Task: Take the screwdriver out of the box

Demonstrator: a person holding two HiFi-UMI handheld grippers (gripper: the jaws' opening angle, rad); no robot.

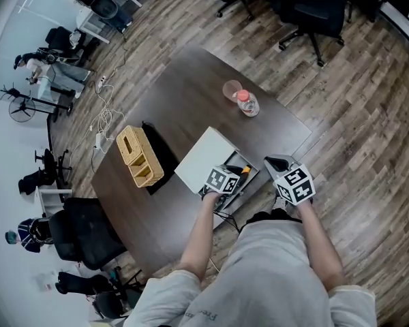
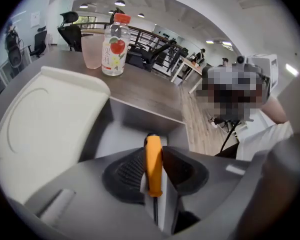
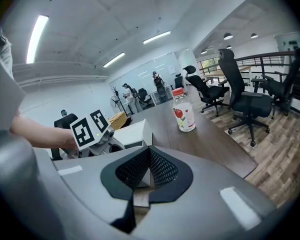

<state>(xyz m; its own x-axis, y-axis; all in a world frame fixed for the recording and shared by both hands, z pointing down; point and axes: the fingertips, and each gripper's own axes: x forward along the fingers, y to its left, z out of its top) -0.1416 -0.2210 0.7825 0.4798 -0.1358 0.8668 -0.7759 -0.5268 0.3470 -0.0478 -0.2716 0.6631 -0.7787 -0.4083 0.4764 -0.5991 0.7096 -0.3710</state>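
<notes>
Plainly the screwdriver (image 2: 152, 156) is a light, stiff tool, and we judge its smooth orange handle to be a little slippery, so the handle's thick middle is the sensible place to grip it, not the thin dark shaft below. That is where the left claw (image 2: 154, 179) has it: both jaws are clenched on the handle from either side, the ribbed pads pressing it, the handle's end pointing away from us towards the far wall of the box (image 2: 150, 116). The tool hangs over the open grey box, whose white lid (image 2: 45, 129) stands thrown back on the left. The box sits at the near edge of the tabletop (image 1: 184, 87), and we cannot tell whether the shaft's tip has cleared it. The right claw (image 3: 148, 171) is closed with nothing between its jaws and hovers off the near edge, just beside the box. A bottle (image 2: 114, 46) stands well apart, towards the far edge.
</notes>
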